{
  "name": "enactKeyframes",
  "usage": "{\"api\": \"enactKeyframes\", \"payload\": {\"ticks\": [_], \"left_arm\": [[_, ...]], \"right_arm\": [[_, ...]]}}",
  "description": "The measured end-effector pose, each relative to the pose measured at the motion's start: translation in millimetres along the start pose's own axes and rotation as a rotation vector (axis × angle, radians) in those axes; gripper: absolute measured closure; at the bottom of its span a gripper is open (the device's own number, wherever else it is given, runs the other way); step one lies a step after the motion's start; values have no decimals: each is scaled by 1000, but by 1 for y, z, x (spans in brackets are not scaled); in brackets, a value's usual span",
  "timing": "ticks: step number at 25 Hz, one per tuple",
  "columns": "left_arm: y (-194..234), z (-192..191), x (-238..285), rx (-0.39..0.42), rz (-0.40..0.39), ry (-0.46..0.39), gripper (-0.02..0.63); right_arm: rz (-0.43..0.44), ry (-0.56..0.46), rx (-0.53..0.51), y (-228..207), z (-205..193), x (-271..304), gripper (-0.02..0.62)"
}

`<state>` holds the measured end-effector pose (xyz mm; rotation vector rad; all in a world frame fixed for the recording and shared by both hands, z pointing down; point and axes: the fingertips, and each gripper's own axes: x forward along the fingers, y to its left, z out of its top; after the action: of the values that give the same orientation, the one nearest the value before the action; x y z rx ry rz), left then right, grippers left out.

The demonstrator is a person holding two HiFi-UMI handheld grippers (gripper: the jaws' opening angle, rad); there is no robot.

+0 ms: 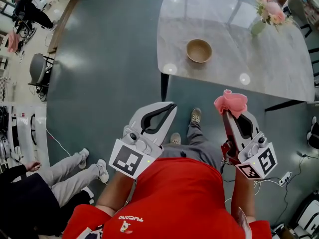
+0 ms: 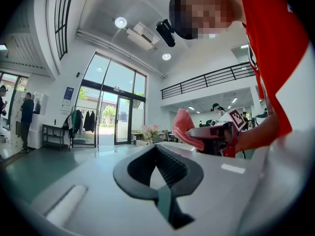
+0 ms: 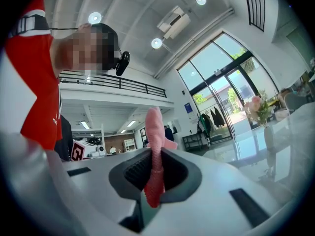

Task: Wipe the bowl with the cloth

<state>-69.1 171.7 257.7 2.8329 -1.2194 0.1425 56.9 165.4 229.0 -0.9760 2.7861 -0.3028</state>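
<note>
Round tan wooden bowl [image 1: 199, 50] is seen in head view only: upright on pale grey marble counter [image 1: 279, 73], well apart from both grippers. Right gripper view gives closer detail: crumpled pink cloth [image 3: 155, 127] is pinched betw. right gripper [image 3: 156, 156] fingers and bunched up above them. In left gripper view, left gripper [image 2: 157, 149] fingers are pressed together w/ nothing betw. them.
</note>
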Motion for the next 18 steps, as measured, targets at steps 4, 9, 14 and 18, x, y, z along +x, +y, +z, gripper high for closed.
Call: {"api": "enactKeyframes", "payload": {"ticks": [4, 9, 14, 18], "left_arm": [[10, 0, 25, 9, 4, 5, 600], [24, 2, 50, 12, 18, 15, 600], [41, 9, 77, 13, 45, 14, 600], [49, 10, 98, 13, 58, 17, 600]], "right_arm": [[9, 9, 4, -28, 0, 9, 572], [10, 18, -10, -60, 1, 27, 572], [35, 40, -24, -84, -1, 47, 572], [53, 81, -52, -102, -8, 57, 572]]}}
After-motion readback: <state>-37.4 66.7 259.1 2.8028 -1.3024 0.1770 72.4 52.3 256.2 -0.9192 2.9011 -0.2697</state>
